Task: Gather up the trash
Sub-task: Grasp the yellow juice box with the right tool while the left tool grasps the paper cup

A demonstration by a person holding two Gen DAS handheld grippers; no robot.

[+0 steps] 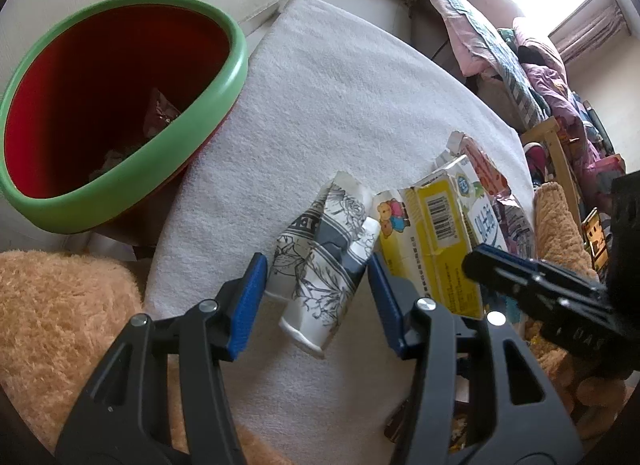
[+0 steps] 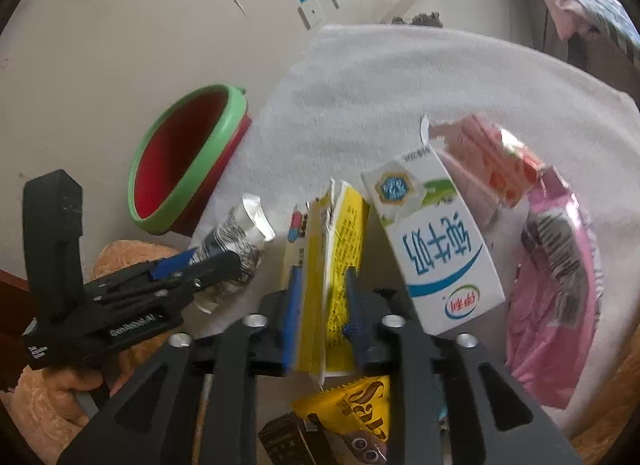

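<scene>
A crumpled paper cup with grey flower print [image 1: 320,261] lies on the white towel [image 1: 320,105]. My left gripper [image 1: 316,269] is open, its blue pads on either side of the cup. My right gripper [image 2: 322,285] is shut on a flattened yellow carton [image 2: 332,265], which also shows in the left wrist view [image 1: 436,241]. A white and blue milk carton [image 2: 436,241] stands just right of it. A pink wrapper [image 2: 552,305] lies further right. The red bin with a green rim [image 1: 120,105] stands to the left, with some trash inside.
A yellow snack packet [image 2: 360,405] and a dark box [image 2: 288,441] lie under my right gripper. A tan plush cushion [image 1: 60,329] is at the lower left. A torn pink carton [image 2: 492,161] lies behind the milk carton. Bedding and clutter [image 1: 540,77] fill the far right.
</scene>
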